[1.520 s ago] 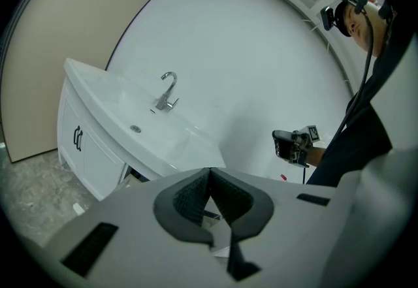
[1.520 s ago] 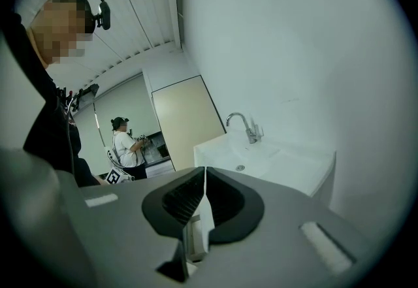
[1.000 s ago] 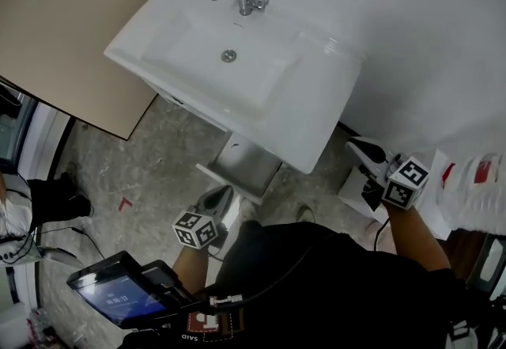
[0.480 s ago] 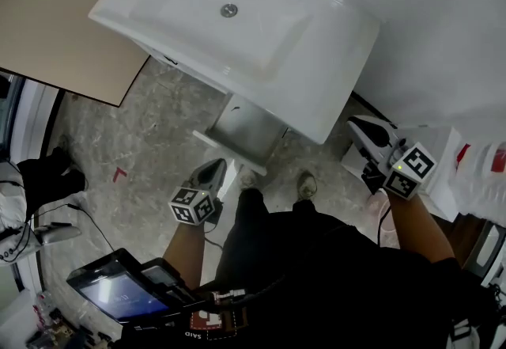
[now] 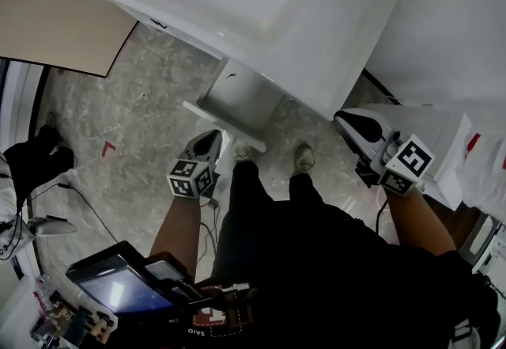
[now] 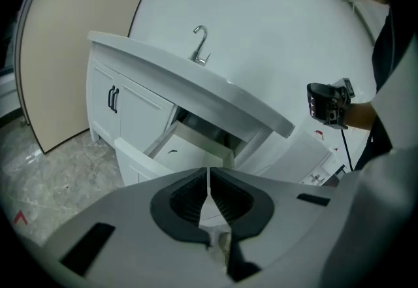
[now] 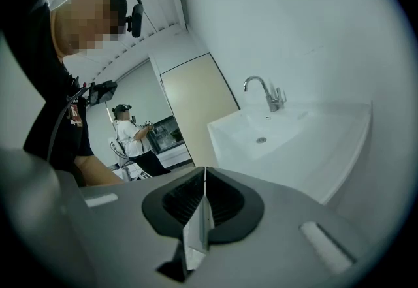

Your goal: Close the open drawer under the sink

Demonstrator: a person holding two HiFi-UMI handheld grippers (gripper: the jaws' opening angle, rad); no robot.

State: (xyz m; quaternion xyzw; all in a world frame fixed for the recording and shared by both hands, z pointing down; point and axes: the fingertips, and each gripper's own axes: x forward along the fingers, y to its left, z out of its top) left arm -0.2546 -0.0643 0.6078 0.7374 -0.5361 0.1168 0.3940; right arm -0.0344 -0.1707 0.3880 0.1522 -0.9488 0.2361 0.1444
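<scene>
— Tools first: how do they stand?
— Both closed. The left tool [image 6: 208, 181] has its jaws pressed together with nothing between them, and the right tool [image 7: 205, 183] is the same.
— And the drawer?
— The drawer [image 5: 237, 96] sticks out, pulled open, from under the right half of the sink [image 5: 261, 7]. The left tool points at its white front panel from just in front, low over the floor [image 5: 134, 110]. The left gripper view shows a gap between tool and panel, so they are apart.
— Where is the right one?
— Off to the right of the sink, well apart from the drawer. It is aimed toward the basin's side, where the faucet [image 7: 273, 100] shows, and it hangs near a white box [image 5: 439, 142] by the wall.
— Anything else around?
— Two cabinet doors [image 6: 140, 113] with dark handles [image 6: 113, 98] sit left of the drawer, and a beige panel [image 5: 47, 15] stands beyond them. The person's shoes [image 5: 304, 157] stand on the marbled floor just before the drawer. A red mark [image 5: 108, 149] lies further left.
</scene>
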